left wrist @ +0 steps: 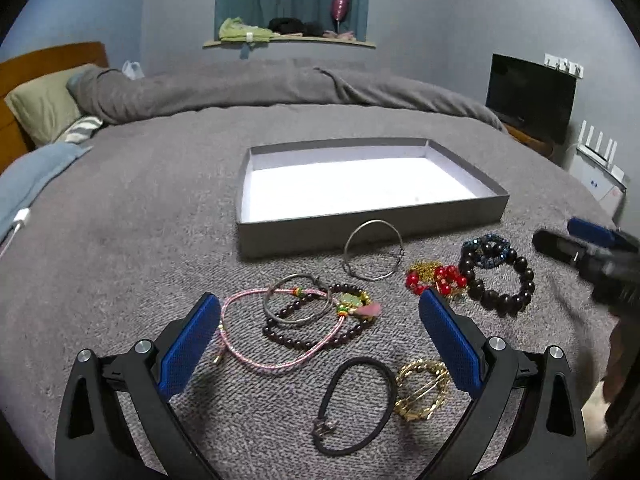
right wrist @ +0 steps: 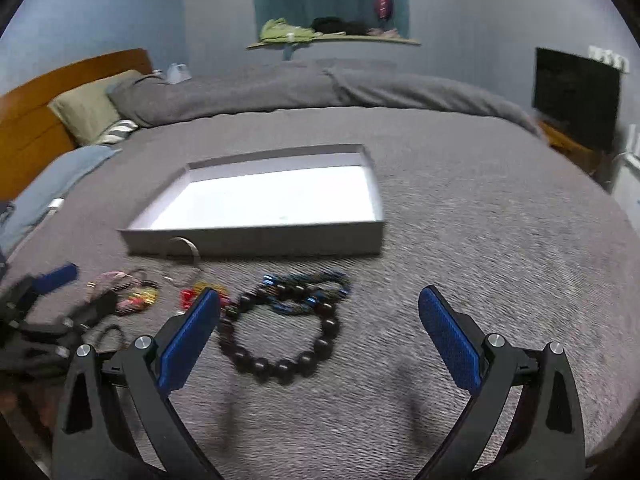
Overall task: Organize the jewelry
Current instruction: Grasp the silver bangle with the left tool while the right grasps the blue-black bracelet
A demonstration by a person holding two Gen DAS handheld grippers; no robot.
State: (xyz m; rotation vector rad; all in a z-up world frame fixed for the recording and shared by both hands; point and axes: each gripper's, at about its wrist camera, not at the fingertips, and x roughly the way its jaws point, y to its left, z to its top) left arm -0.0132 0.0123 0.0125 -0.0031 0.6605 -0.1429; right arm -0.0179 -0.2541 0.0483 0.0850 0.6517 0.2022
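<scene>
On the bed, both hand-held grippers, left (left wrist: 320, 320) and right (right wrist: 320, 320), hover wide open, empty; next, I'd guess, a bracelet (right wrist: 280, 336) goes into the tray (left wrist: 360, 224).

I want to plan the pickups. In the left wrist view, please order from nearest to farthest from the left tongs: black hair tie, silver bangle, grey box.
1. Black hair tie: nearest, lying between the open fingers of the left tongs.
2. Silver bangle: farther ahead, leaning on the box's near wall.
3. Grey box: farthest, behind the bangle.
</scene>
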